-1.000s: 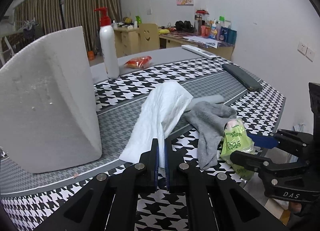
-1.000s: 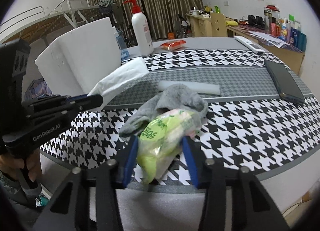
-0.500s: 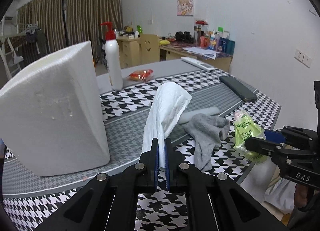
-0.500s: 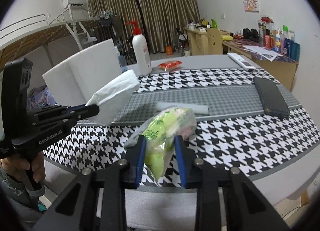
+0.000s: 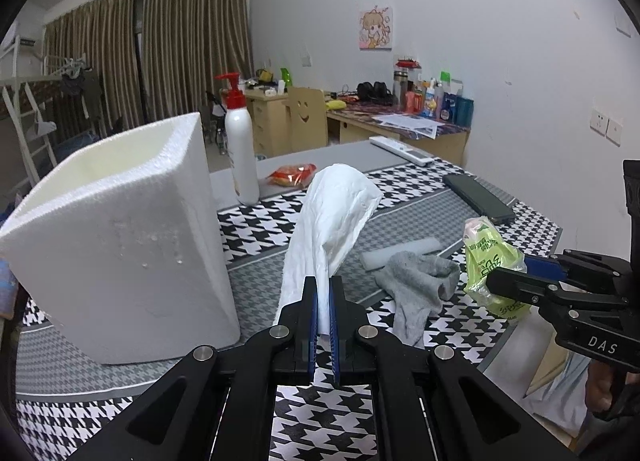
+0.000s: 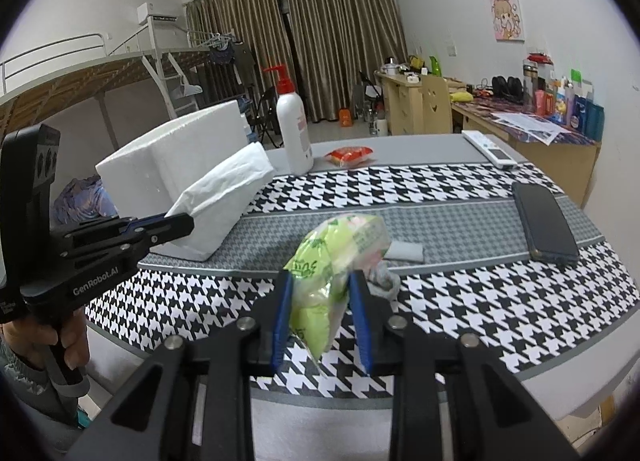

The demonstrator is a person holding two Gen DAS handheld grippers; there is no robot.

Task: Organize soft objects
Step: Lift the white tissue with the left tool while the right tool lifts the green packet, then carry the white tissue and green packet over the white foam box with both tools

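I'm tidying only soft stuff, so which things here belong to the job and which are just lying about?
Job: white cloth in left gripper, green packet in right gripper, grey sock, foam box.
Lying about: pump bottle, phone, remote, snack bag.

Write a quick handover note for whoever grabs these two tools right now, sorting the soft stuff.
Left tool: shut on the white cloth, lifted off the table, beside the foam box.
Right tool: shut on the green packet, held above the table's near edge.
Grey sock: lying on the table beside a white foam strip.
Done: cloth and packet are picked up.
Left: nothing shows inside the box, though its interior is mostly hidden. Probably drop both items in there, then fetch the sock.
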